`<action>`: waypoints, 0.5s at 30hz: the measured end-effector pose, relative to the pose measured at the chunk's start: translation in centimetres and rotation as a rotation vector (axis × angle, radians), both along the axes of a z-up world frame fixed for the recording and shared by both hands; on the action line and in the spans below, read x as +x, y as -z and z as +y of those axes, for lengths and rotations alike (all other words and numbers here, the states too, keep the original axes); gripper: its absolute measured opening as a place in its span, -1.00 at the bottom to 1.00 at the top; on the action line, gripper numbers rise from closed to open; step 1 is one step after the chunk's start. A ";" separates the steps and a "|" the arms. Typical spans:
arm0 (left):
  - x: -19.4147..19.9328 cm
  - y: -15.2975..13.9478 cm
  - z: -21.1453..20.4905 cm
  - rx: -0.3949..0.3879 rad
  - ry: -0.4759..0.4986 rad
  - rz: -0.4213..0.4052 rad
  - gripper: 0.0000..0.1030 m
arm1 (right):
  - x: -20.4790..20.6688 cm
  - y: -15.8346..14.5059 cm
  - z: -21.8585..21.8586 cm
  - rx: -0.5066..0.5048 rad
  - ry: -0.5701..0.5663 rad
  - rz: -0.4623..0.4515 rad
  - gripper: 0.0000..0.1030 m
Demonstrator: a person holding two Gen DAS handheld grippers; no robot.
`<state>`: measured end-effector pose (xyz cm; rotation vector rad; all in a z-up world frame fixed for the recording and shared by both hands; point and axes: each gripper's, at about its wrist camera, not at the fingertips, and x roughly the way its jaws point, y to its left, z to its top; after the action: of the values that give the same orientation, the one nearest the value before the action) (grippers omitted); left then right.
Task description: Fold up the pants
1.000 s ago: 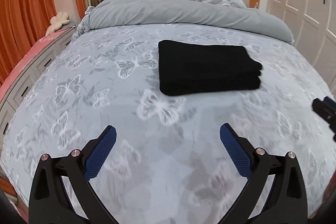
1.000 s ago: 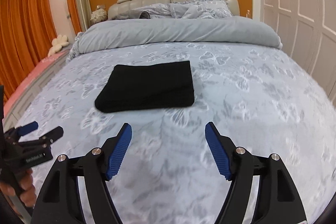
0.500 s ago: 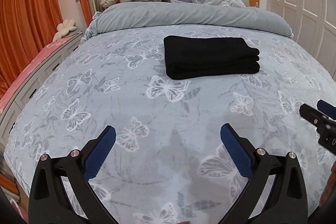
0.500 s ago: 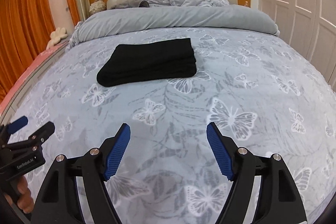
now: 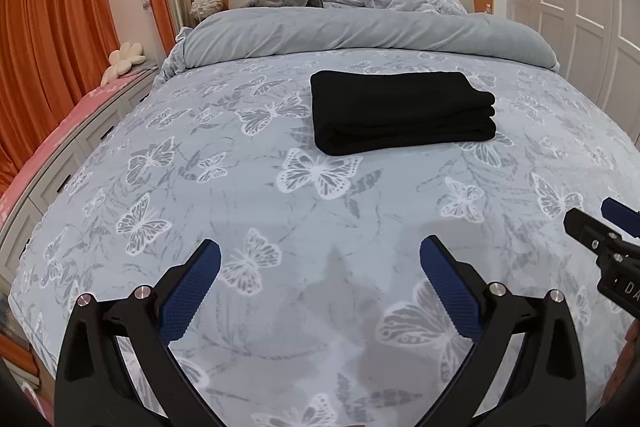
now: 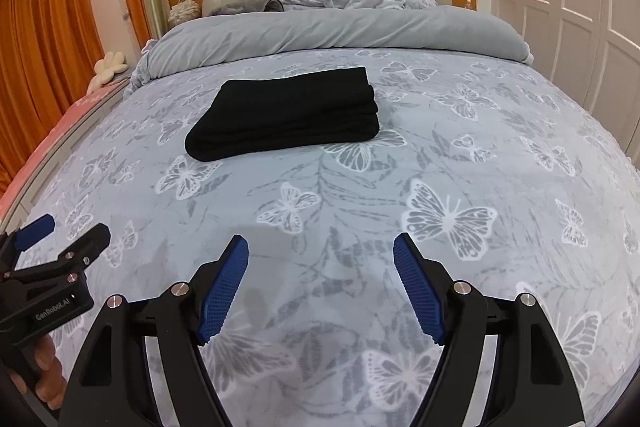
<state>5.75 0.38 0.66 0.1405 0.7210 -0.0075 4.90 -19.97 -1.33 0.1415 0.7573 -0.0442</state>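
Readable text on the two grippers

"GenRobot.AI" is printed in small pale letters on the black body of the left gripper (image 6: pixel 56 235), seen at the near left of the right wrist view. In the left wrist view, the letters "DA" are seen in white on the black body of the right gripper (image 5: pixel 600 217) at the near right edge, the rest of the word being cut off by the frame. No other writing can be read.
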 end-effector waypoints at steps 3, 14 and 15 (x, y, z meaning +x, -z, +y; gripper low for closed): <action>0.0 0.2 -0.1 0.004 0.000 0.000 0.90 | 0.0 0.0 0.0 -0.002 0.001 -0.003 0.41; 0.1 0.5 -0.2 0.007 -0.009 0.002 0.90 | 0.0 -0.1 0.1 -0.002 -0.011 -0.004 0.41; 0.1 0.5 -0.2 0.006 -0.009 0.003 0.90 | 0.0 -0.1 0.2 -0.002 -0.011 -0.003 0.41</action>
<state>5.88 0.23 0.12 0.1432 0.7243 0.0029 4.87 -19.82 -1.23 0.1352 0.7551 -0.0338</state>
